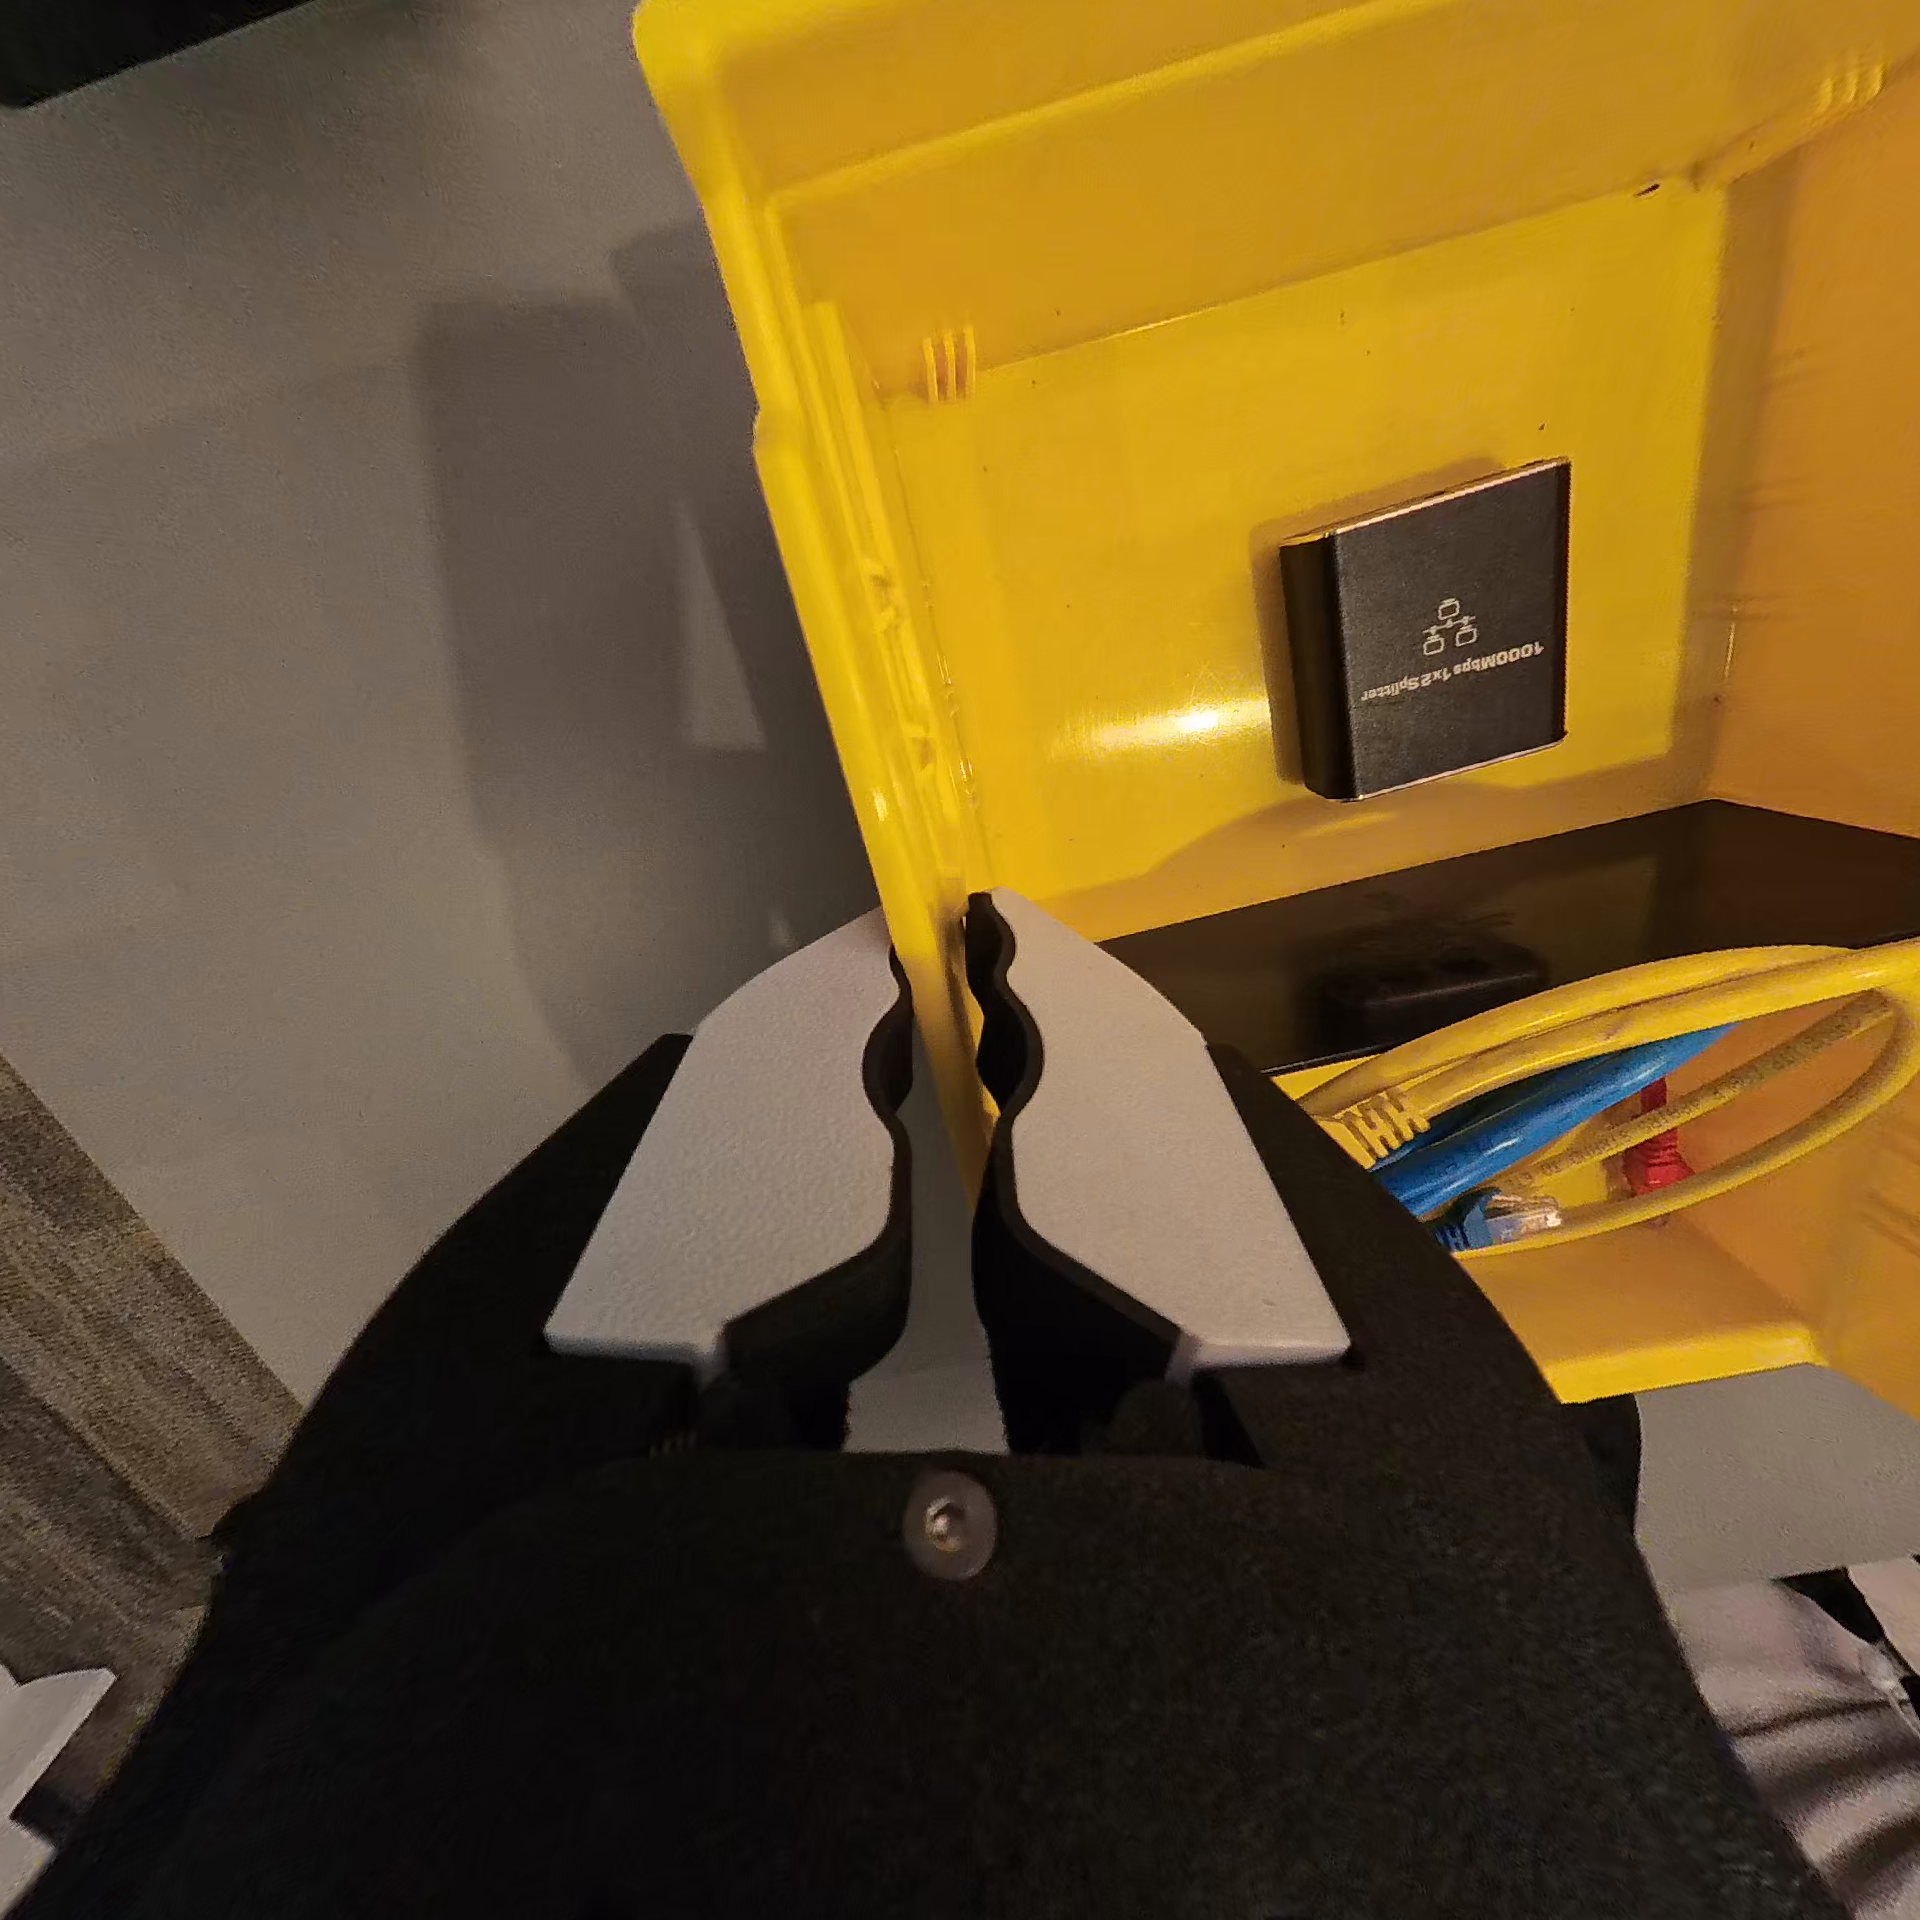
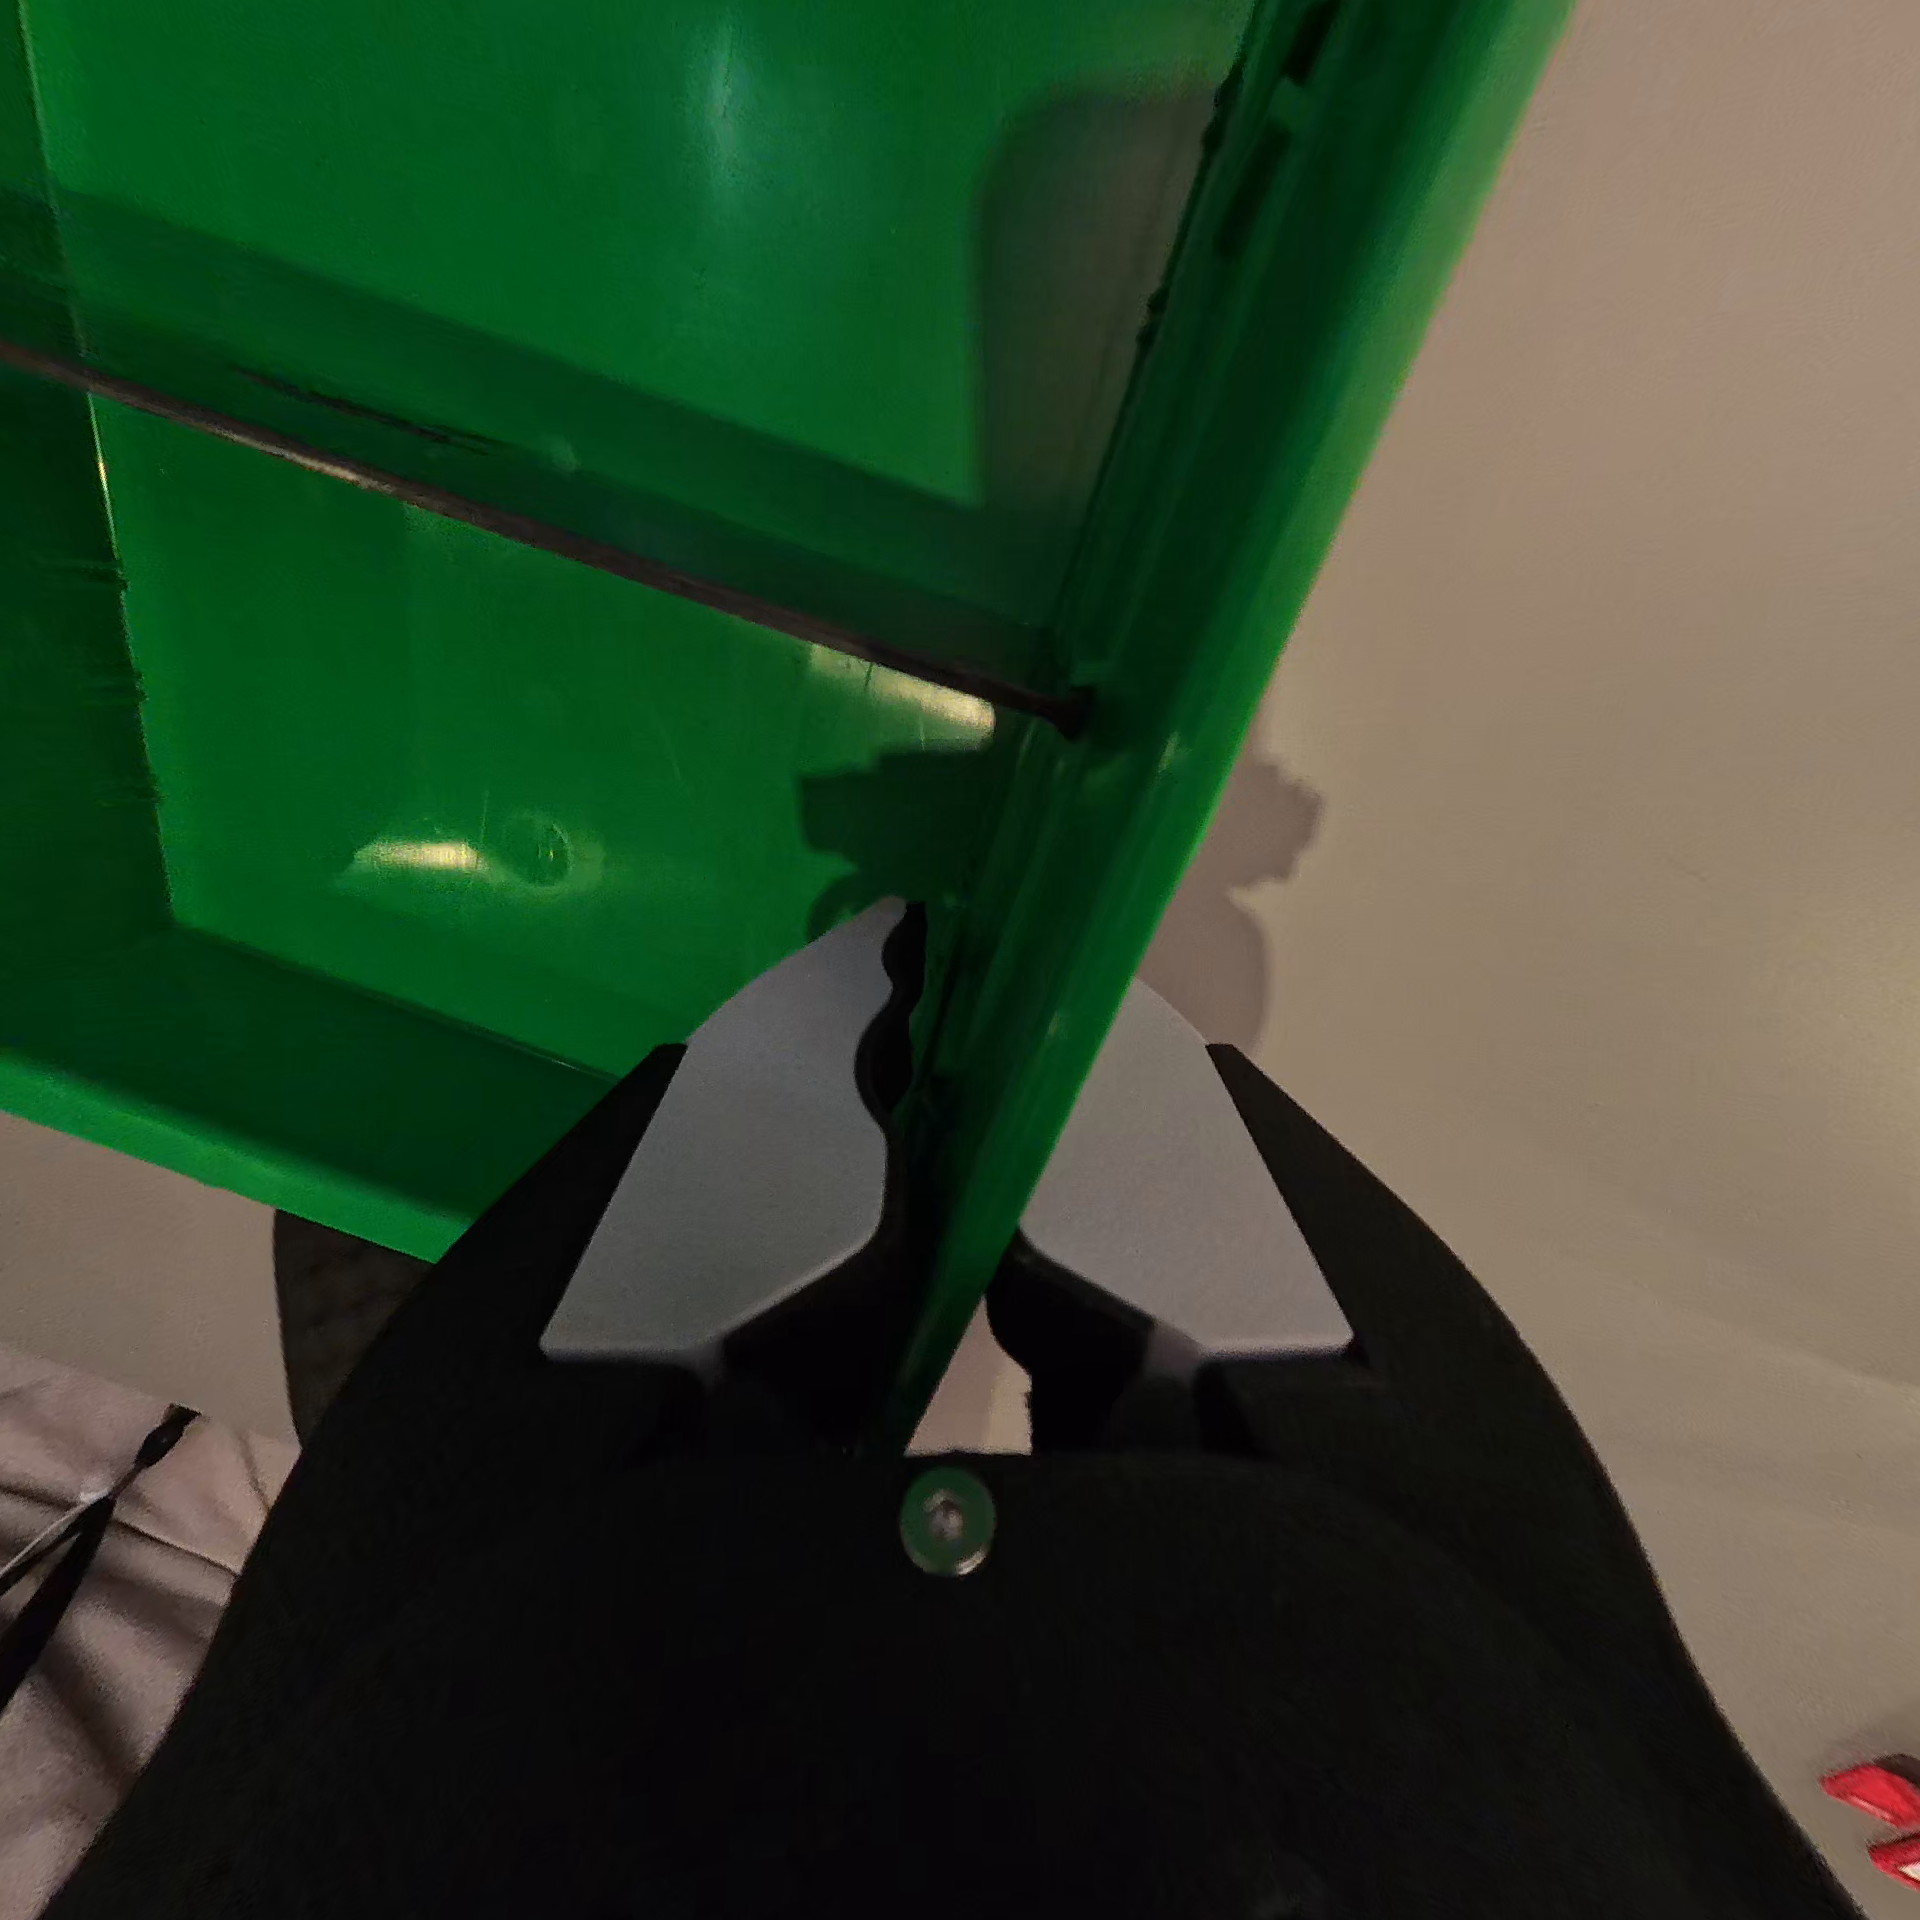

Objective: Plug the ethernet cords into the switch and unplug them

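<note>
Gripping two bin walls, one with each hand-held gripper.
Our left hand-held gripper (image 1: 940, 925) pinches the yellow bin's (image 1: 1143, 260) side wall; inside we see the dark grey switch (image 1: 1429, 629) on the bin's floor, with yellow (image 1: 1621, 997), blue (image 1: 1538, 1117) and red (image 1: 1652, 1164) ethernet cords coiled near its front. Our right hand-held gripper (image 2: 966, 935) clamps the green bin's (image 2: 520, 312) wall.

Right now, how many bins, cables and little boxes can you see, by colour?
Yellow bin: 1
Green bin: 1
Yellow cable: 1
Blue cable: 1, maybe more
Red plug or cable piece: 1
Dark grey box: 1
Black device: 1
Total: 7
</note>
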`<state>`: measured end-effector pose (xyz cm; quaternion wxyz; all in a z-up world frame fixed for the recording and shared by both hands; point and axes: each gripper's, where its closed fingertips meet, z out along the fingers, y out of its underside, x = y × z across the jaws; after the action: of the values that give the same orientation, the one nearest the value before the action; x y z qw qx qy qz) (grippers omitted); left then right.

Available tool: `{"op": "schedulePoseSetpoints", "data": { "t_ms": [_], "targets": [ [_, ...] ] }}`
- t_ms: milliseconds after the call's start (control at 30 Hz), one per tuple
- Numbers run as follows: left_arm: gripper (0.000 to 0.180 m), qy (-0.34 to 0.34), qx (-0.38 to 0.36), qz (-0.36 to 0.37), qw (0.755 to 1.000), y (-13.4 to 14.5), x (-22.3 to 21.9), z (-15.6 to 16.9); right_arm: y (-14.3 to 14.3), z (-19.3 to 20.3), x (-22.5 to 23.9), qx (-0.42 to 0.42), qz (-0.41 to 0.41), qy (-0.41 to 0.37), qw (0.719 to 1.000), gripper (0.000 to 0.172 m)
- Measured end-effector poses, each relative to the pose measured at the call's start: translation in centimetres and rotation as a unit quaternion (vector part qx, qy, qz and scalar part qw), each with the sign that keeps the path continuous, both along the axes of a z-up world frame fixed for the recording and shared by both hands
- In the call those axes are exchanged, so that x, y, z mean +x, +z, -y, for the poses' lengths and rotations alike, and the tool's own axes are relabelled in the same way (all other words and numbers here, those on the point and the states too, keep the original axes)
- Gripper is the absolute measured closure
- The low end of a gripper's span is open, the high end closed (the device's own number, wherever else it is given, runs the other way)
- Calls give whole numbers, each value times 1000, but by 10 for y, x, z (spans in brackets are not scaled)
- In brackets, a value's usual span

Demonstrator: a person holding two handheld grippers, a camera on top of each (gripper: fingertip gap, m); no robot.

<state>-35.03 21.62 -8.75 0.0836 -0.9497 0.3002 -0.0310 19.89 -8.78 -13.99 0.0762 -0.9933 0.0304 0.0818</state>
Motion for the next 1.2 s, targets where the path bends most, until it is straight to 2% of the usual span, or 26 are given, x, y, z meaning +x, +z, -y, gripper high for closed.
{"op": "schedulePoseSetpoints", "data": {
  "t_ms": [167, 233, 267, 300, 333, 433, 533, 633, 700, 733, 767, 833, 867, 900, 1033, 1100, 1133, 1200],
  "targets": [
    [173, 19, 16, 9, 1000, -1, 1, -1, 0, 1, -2, -2, 2, -11, 1000, 161],
    [167, 22, 37, 10, 999, -1, -1, -3, 0, 3, -3, -5, -5, -14, 1000, 160],
    [159, 24, 53, 8, 998, 1, -3, -5, 0, 2, -2, 0, -4, -12, 1000, 157],
    [156, 26, 69, 15, 997, 6, -3, -8, -1, 0, 2, 9, 10, -14, 1000, 147],
    [153, 30, 87, 31, 995, 13, -3, -10, -2, 1, 5, 12, 22, -16, 1000, 139],
    [145, 41, 153, 122, 980, 53, 1, -13, 6, -4, 2, 65, 21, -19, 998, 135],
    [137, 17, 207, 211, 955, 101, 2, 5, 35, -14, 15, 166, 85, -27, 982, 133],
    [137, -45, 249, 254, 933, 134, 1, 42, 85, -18, 23, 290, 173, -9, 941, 132],
    [137, -89, 279, 253, 922, 142, -1, 69, 129, -16, 14, 395, 218, 13, 892, 132],
    [130, -100, 291, 263, 914, 145, 0, 81, 151, -12, 4, 446, 229, 24, 865, 132],
    [122, -99, 295, 295, 903, 150, 3, 93, 171, -8, -9, 492, 232, 30, 839, 132],
    [116, -104, 267, 402, 870, 162, 17, 122, 210, -1, -43, 580, 207, 45, 787, 128],
    [116, -111, 262, 440, 852, 167, 23, 132, 230, 1, -66, 626, 180, 69, 756, 116],
    [120, -119, 269, 453, 842, 168, 26, 137, 249, 1, -88, 659, 154, 93, 731, 113],
    [131, -190, 321, 384, 845, 147, 46, 128, 298, -28, -141, 683, 115, 156, 704, 111],
    [148, -230, 319, 313, 864, 124, 59, 114, 319, -49, -147, 700, 98, 161, 689, 114],
    [153, -237, 313, 259, 883, 112, 61, 102, 323, -61, -141, 697, 96, 157, 693, 114],
    [156, -235, 306, 201, 901, 103, 62, 81, 303, -81, -104, 644, 140, 136, 739, 114]
  ]
}}
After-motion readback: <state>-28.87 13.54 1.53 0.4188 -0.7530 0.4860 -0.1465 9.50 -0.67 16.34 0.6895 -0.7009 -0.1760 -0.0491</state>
